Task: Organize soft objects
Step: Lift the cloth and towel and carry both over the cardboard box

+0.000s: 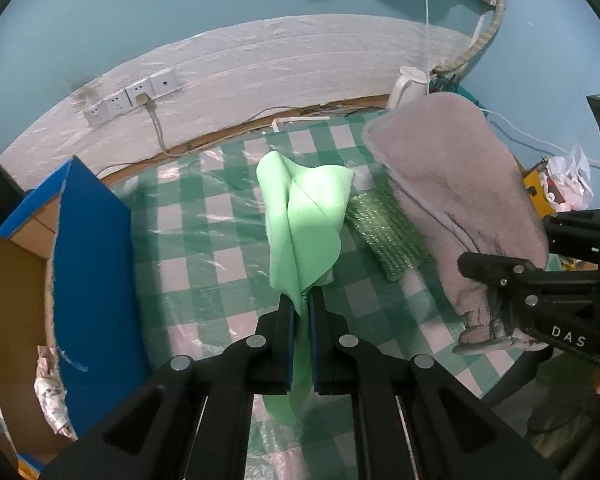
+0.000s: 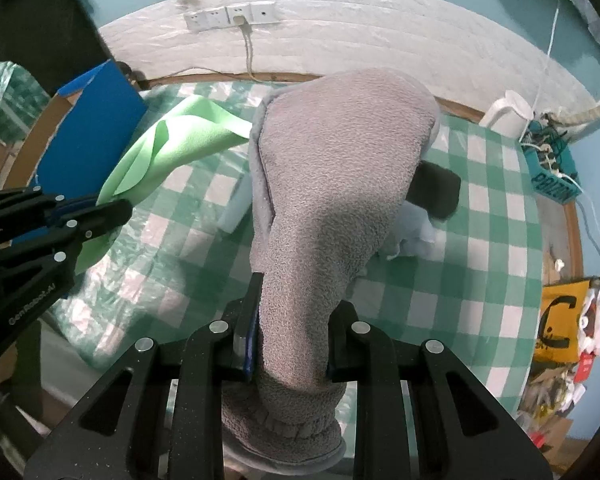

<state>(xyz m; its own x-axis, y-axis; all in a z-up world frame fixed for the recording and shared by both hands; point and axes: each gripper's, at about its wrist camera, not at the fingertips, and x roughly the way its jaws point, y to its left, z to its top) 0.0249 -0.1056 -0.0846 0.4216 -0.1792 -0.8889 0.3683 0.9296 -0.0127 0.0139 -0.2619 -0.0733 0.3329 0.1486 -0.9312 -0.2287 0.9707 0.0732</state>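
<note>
Left gripper (image 1: 300,300) fingers clamped on a light green cloth (image 1: 304,216), which sticks up out of the fingers in loose folds and also trails down below them. Right gripper (image 2: 290,312) pinched around a thick grey fleece towel (image 2: 332,184); the towel bunches behind the fingers and rises in a tall hump in front, off the table. In the left view the right gripper (image 1: 496,304) comes in from the right with the grey towel (image 1: 452,192) in its grip. In the right view the left gripper (image 2: 116,210) sits at the left holding the green cloth (image 2: 172,148).

Both cloths are held above a table with a green-and-white checked cover (image 1: 228,240) under clear plastic. Blue cardboard box (image 1: 92,264) at the table's left, open, something crumpled inside. Bubble-wrap piece (image 1: 384,236) lies on the table between cloth and towel. Dark folded item (image 2: 436,192) and a pale blue cloth (image 2: 416,236) lie on the table behind the towel. White kettle (image 2: 508,114) at the back right corner, teal basket (image 2: 552,164) beside it. Wall sockets (image 2: 232,16) behind.
</note>
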